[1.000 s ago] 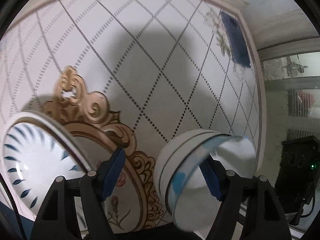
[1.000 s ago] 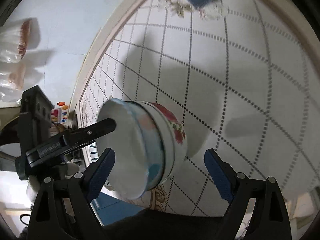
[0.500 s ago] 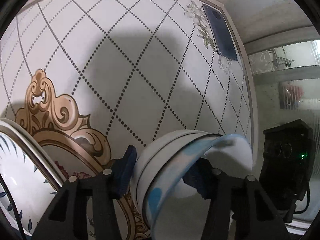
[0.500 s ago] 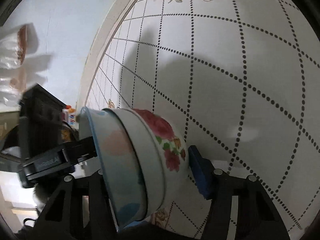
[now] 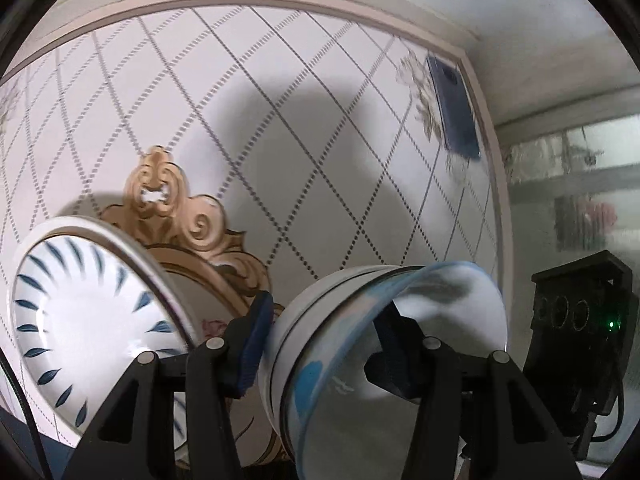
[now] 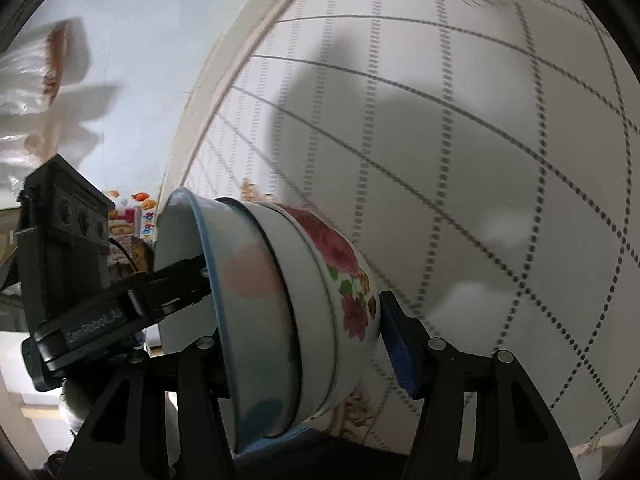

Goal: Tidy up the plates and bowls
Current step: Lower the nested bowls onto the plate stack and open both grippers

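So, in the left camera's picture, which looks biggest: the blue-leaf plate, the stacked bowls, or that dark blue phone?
As they look in that view:
1. Stacked bowls, though nearness to the camera enlarges them
2. Blue-leaf plate, close behind, so that order is unsure
3. Dark blue phone, clearly smallest, and farthest off

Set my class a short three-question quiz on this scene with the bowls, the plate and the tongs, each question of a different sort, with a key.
1. True or false: the left tongs and the right tongs both clamp the nested bowls.
2. In the left wrist view, the blue-leaf plate lies: A) left of the bowls; B) right of the bowls; C) inside the bowls.
3. Fill in: the outer bowl bears ___ flowers.
Key: 1 true; 2 A; 3 red.
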